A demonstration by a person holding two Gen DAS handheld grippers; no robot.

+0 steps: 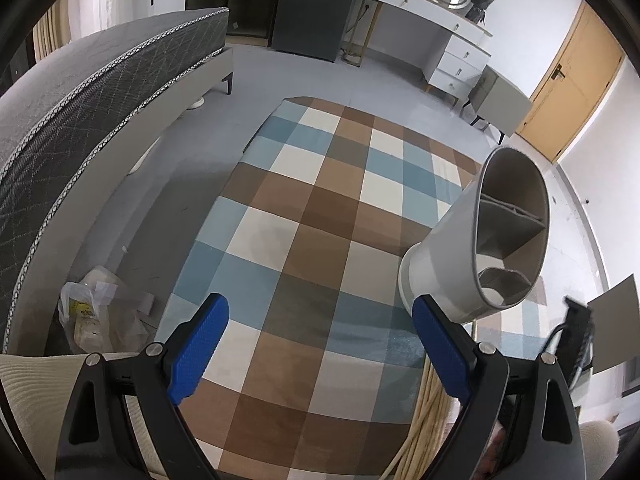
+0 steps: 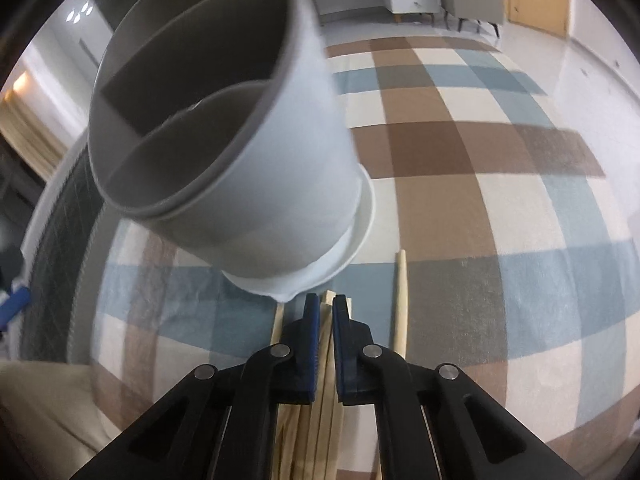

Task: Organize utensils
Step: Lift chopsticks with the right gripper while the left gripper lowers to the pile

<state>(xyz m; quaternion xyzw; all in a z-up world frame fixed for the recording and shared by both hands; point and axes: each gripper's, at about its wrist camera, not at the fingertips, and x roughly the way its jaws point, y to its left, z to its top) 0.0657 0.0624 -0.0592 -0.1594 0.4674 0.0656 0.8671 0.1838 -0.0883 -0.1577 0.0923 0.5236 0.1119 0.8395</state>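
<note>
Chopsticks [image 2: 326, 360] are clamped between the closed jaws of the right gripper [image 2: 326, 312], over the checked counter [image 2: 480, 200]; another stick [image 2: 401, 300] lies just beside them. Beyond those jaws stands the grey divided holder [image 2: 240, 160]. The left gripper [image 1: 320, 344] is held wide apart, empty.

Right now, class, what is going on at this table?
A person holds a gripper in each hand over a checked cloth. The right gripper has shut on a chopstick in the pile of chopsticks lying by the white holder. The holder's compartments look empty. The left gripper is open over the cloth, holding nothing.
</note>
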